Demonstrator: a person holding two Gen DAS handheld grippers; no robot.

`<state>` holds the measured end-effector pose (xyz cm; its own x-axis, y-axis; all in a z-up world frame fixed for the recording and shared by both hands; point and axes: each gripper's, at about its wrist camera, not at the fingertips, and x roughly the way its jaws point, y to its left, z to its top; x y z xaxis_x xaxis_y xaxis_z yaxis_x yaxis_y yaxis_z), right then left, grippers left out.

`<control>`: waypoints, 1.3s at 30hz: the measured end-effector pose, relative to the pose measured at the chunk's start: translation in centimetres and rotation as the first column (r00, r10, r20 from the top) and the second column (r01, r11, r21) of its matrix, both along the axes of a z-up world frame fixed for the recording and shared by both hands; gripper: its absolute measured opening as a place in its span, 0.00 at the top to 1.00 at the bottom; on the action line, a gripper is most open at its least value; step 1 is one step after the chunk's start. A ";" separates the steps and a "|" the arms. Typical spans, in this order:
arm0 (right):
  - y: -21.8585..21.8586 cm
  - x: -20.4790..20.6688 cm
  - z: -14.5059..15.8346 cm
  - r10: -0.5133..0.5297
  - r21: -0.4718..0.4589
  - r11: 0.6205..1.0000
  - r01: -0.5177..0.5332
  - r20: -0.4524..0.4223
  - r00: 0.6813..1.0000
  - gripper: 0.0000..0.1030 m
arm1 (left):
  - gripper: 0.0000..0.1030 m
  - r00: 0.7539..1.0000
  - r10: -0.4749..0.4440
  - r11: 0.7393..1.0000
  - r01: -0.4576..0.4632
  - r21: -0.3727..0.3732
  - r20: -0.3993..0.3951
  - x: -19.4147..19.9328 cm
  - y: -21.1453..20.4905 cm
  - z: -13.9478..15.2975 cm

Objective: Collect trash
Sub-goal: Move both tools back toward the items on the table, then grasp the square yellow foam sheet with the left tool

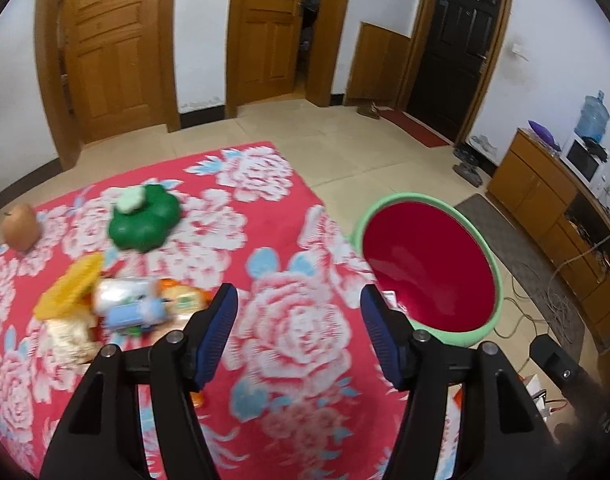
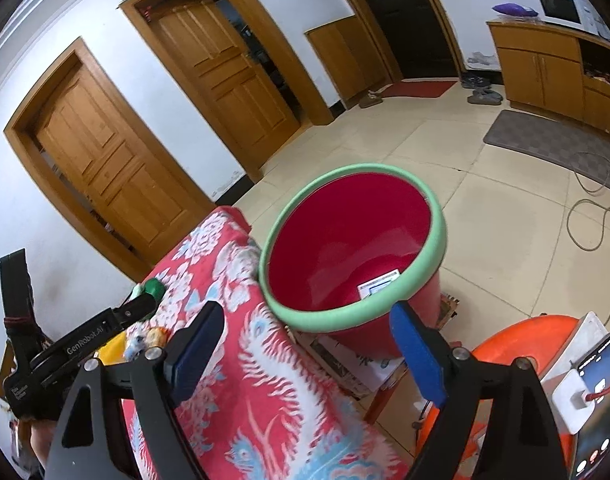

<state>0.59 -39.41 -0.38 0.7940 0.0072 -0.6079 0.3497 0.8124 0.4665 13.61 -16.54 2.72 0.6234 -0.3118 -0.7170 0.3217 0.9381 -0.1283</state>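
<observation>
A red bucket with a green rim (image 1: 429, 264) stands beside the table's right edge; in the right wrist view the bucket (image 2: 345, 248) holds one white paper (image 2: 379, 285). Trash lies on the red floral cloth (image 1: 289, 344) at the left: a yellow wrapper (image 1: 71, 286), a white and blue packet (image 1: 131, 304), an orange packet (image 1: 185, 298) and a crumpled pale wrapper (image 1: 71, 336). My left gripper (image 1: 299, 306) is open and empty above the cloth, right of the trash. My right gripper (image 2: 305, 334) is open and empty, just in front of the bucket.
A green flower-shaped cushion (image 1: 145, 218) and a brown object (image 1: 21, 226) sit further back on the cloth. An orange basin (image 2: 517, 344), a phone (image 2: 597, 404) and a charger (image 2: 573, 398) are at the right. Cables (image 2: 593, 216) lie on the tiled floor.
</observation>
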 end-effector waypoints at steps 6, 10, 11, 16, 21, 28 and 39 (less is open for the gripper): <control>2.1 0.3 0.4 0.056 0.010 0.998 -0.056 0.002 0.998 0.11 | 0.38 0.997 0.075 0.996 -0.075 0.051 0.005 -0.1 3.9 0.4; 3.8 0.4 0.6 0.092 -0.002 0.996 -0.092 -0.002 0.996 0.11 | 0.38 0.994 0.112 0.992 -0.112 0.060 0.005 -0.2 6.2 0.4; 4.3 0.4 0.6 0.101 -0.008 0.995 -0.101 -0.004 0.995 0.11 | 0.38 0.992 0.122 0.990 -0.123 0.066 0.009 -0.3 6.7 0.4; 6.0 0.8 0.7 0.140 -0.020 0.990 -0.140 -0.014 0.990 0.11 | 0.38 0.985 0.171 0.980 -0.172 0.097 0.019 0.3 9.5 0.7; 7.5 1.6 0.4 0.178 -0.012 0.984 -0.178 -0.039 0.983 0.11 | 0.33 0.981 0.190 0.966 -0.193 0.172 0.034 1.0 11.5 0.0; 9.4 2.7 -0.1 0.221 -0.016 0.975 -0.223 -0.071 0.973 0.11 | 0.33 0.975 0.223 0.947 -0.222 0.232 0.022 3.0 13.6 -1.9; 10.6 4.5 -1.3 0.244 -0.021 0.968 -0.249 -0.128 0.961 0.11 | 0.33 0.964 0.265 0.947 -0.255 0.197 -0.025 6.1 15.9 -4.0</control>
<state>5.07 -28.79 -1.68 0.6895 0.1691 -0.7043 0.1895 0.8964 0.4008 19.75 -0.68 -1.27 0.6260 0.0013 -0.7798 0.0612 0.9968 0.0508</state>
